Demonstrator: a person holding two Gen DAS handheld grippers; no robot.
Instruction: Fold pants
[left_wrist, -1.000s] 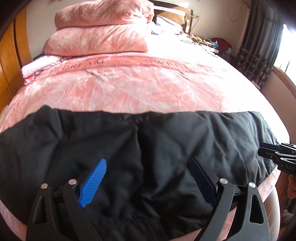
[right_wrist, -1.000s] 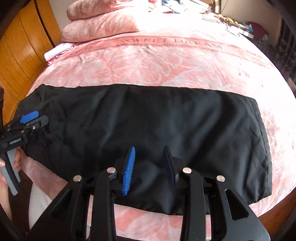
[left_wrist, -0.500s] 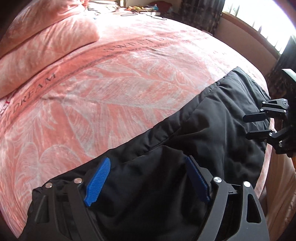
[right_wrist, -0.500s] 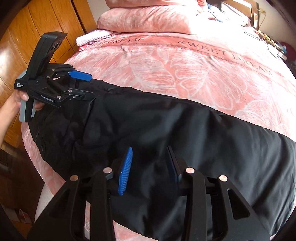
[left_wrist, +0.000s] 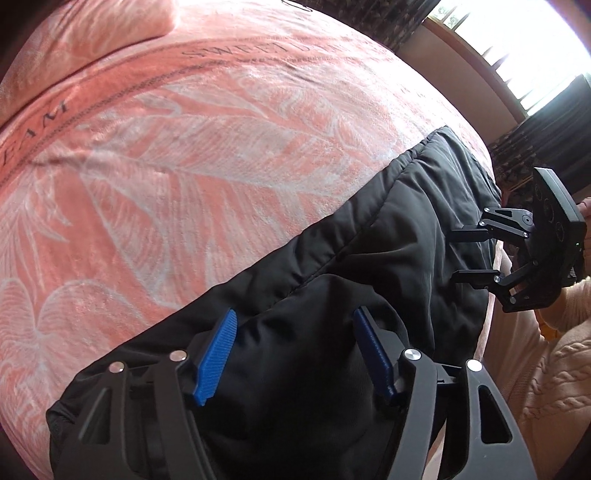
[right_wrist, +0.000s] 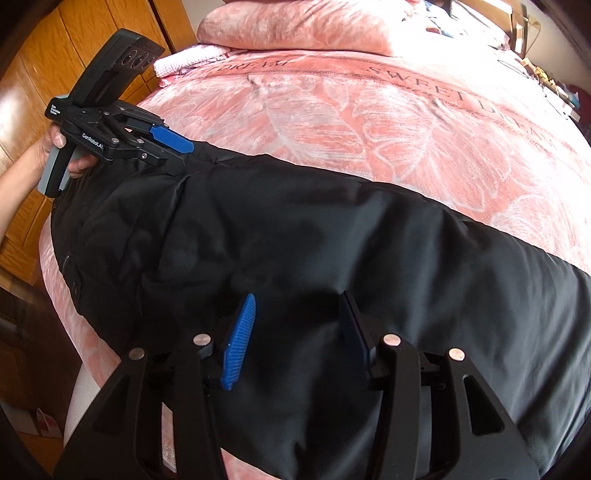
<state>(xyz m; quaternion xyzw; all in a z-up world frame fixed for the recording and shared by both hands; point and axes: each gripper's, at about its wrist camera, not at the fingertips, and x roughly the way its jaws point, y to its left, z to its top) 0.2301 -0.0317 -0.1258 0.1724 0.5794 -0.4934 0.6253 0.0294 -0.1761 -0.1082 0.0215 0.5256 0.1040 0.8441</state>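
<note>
Black pants (right_wrist: 314, 229) lie lengthwise along the near edge of a pink bed, with the waist and zip (right_wrist: 70, 266) at the left of the right wrist view. My left gripper (left_wrist: 295, 325) points down over the waist end. Its jaws are closing, with black cloth below and between the blue pads (left_wrist: 221, 347), which do not press on it. In the right wrist view the left gripper (right_wrist: 183, 157) has its tips at the far waist corner. My right gripper (right_wrist: 297, 306) hangs over the middle of the legs with its jaws opening and nothing pinched. In the left wrist view the right gripper (left_wrist: 458, 254) sits by the near edge.
The pink bedspread (left_wrist: 207, 155) stretches away behind the pants. Pillows (right_wrist: 295, 26) and a folded checked cloth (right_wrist: 188, 61) lie at the head. A wooden wardrobe (right_wrist: 33, 74) stands close on the left, and a window with dark curtains (left_wrist: 524, 147) on the right. A person's knitted sleeve (left_wrist: 546, 369) is near.
The left gripper swung and rolled toward the waist's far corner while its jaws narrowed. The right gripper's jaws widened, and its view shifted left along the pants.
</note>
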